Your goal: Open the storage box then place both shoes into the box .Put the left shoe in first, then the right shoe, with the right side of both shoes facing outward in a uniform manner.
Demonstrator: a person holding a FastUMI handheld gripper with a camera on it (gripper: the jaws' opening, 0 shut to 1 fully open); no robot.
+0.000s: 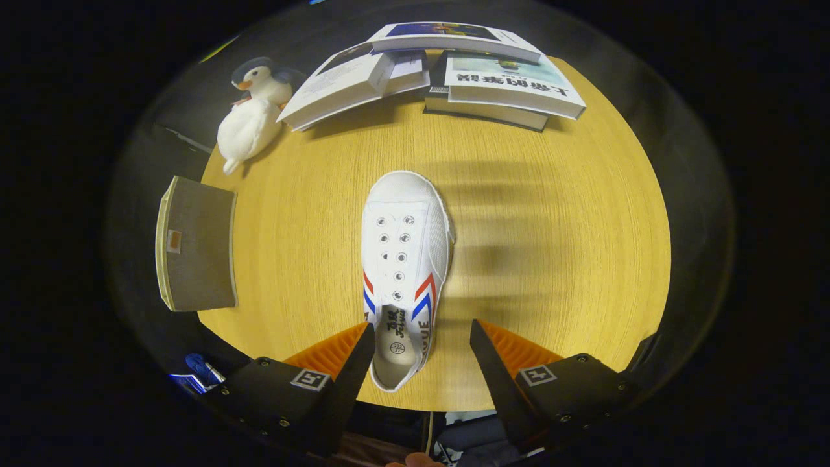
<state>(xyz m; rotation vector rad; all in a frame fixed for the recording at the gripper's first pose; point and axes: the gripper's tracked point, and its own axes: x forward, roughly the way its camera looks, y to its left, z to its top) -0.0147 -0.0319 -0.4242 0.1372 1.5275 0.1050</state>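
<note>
1. While the gripper hangs above the near edge of the table, a white canvas shoe lies on the wood with its toe pointing away and its heel between the two fingers — closer to the left finger, which overlaps the heel's side.
2. Its jaws stand wide apart; the right finger is clear of the shoe, with bare tabletop in the gap, so nothing is clamped.
3. Red and blue chevron stripes mark both flanks of the shoe, empty eyelets run up the middle, and the opening at the heel faces upward.
4. Beyond the toe, at the far edge of the table, several books lie in a loose pile — some stacked flat, one leaning to the left.
5. Left of the books, a plush penguin lies at the table's far left corner.
6. Off the table's left edge, well apart from the shoe, sits a grey fabric storage box with its lid closed.
</note>
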